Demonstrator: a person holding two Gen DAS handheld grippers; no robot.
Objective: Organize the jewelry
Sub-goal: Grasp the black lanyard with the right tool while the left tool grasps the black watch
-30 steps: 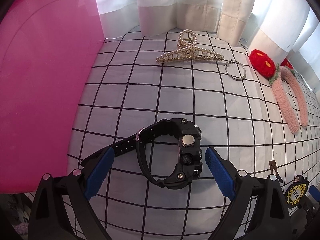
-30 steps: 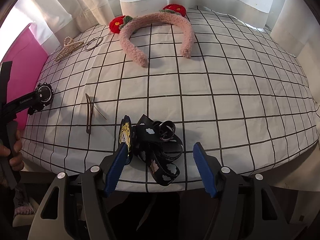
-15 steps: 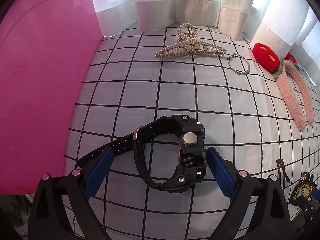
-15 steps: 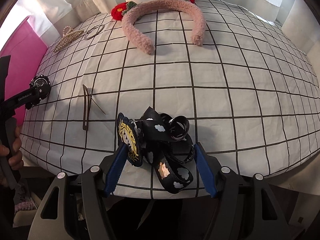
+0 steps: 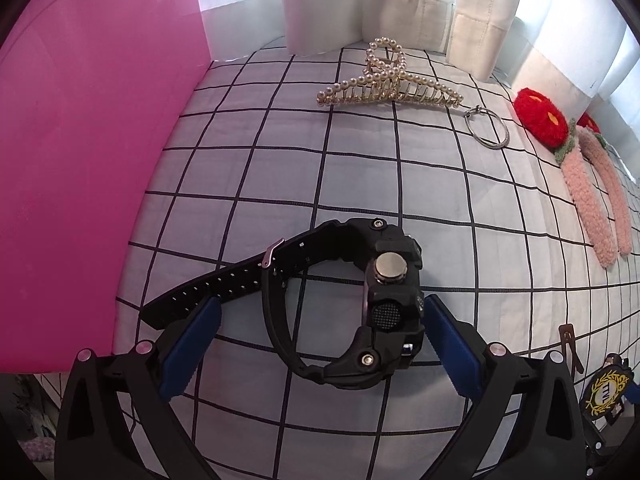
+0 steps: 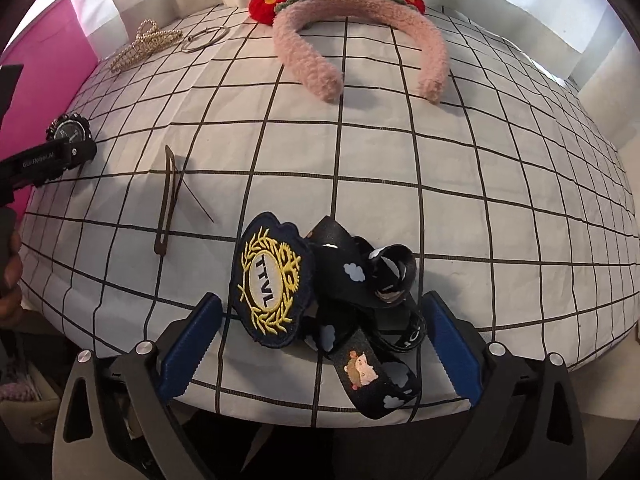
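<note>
A black digital watch point(image 5: 360, 304) lies on its side on the checked cloth point(image 5: 360, 184). My left gripper point(image 5: 318, 338) is open, its blue pads either side of the watch, not touching it. The watch also shows at the far left of the right wrist view point(image 6: 70, 136). My right gripper point(image 6: 318, 338) is open around a black lanyard point(image 6: 360, 292) with cloud prints and a navy badge point(image 6: 272, 284) with gold "TTVL" embroidery. Its pads stand clear of both.
A pearl hair claw point(image 5: 384, 80) and a metal ring point(image 5: 486, 130) lie at the back. A pink fuzzy headband point(image 6: 352, 36) with red flowers lies at the back right. A brown hair clip point(image 6: 166, 200) lies mid-left. A pink box point(image 5: 80, 160) borders the left.
Both grippers have moved forward over the cloth. The watch now sits deeper between the left pads and the lanyard and badge deeper between the right pads. Both stay open.
</note>
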